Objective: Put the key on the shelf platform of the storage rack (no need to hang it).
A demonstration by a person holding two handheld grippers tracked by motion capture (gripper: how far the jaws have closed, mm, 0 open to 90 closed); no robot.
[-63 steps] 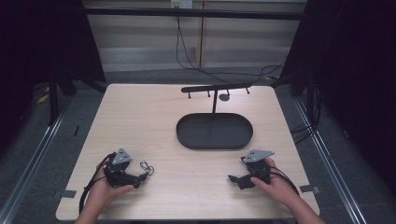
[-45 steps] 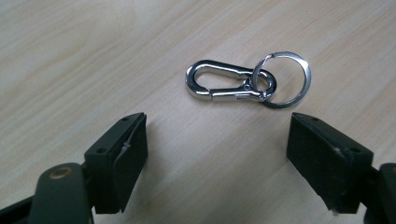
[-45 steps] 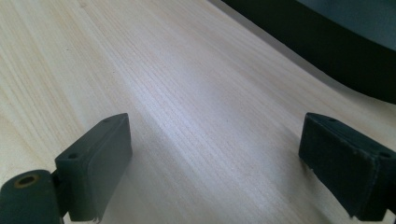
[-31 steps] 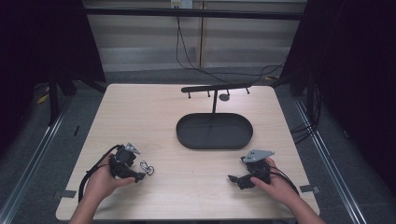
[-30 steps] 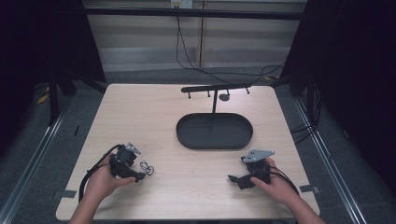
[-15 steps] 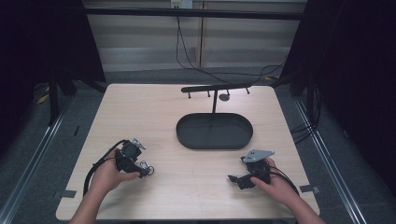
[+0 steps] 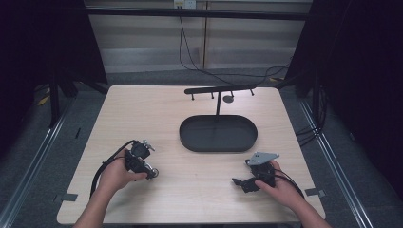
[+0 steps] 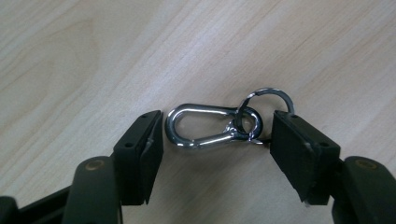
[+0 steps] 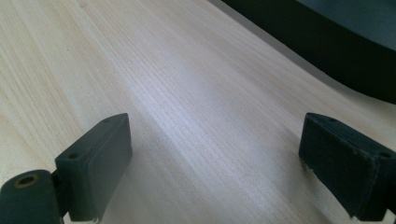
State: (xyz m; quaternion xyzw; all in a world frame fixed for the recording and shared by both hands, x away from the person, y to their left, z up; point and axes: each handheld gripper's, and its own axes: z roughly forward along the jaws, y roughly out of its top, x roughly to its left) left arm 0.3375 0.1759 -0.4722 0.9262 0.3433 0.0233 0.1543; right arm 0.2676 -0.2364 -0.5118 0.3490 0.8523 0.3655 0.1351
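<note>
A silver carabiner (image 8: 201, 108) with a key ring (image 8: 268, 91) linked to one end lies flat on the wooden table (image 7: 190, 199). My left gripper (image 8: 217, 135) points down over it, one jaw at each end. The jaws have just been closing, with the carabiner between them, and a thin gap still shows at the left pad (image 8: 152, 149). In the high view the left gripper (image 7: 151, 172) sits at the front left, the carabiner (image 7: 155, 172) glinting at its tip. My right gripper (image 7: 240, 183) rests at the front right, open, with bare wood between its pads (image 9: 215, 149).
A black oval tray (image 7: 190, 137) stands at the table's middle, with a black T-shaped rack (image 7: 218, 89) of small hooks rising from its far side. The tray's dark rim (image 9: 327, 42) is close ahead of the right gripper. Cables trail behind the table.
The left hand has slid right across the table to the carabiner, and its jaws now straddle it. The right hand has not moved.
</note>
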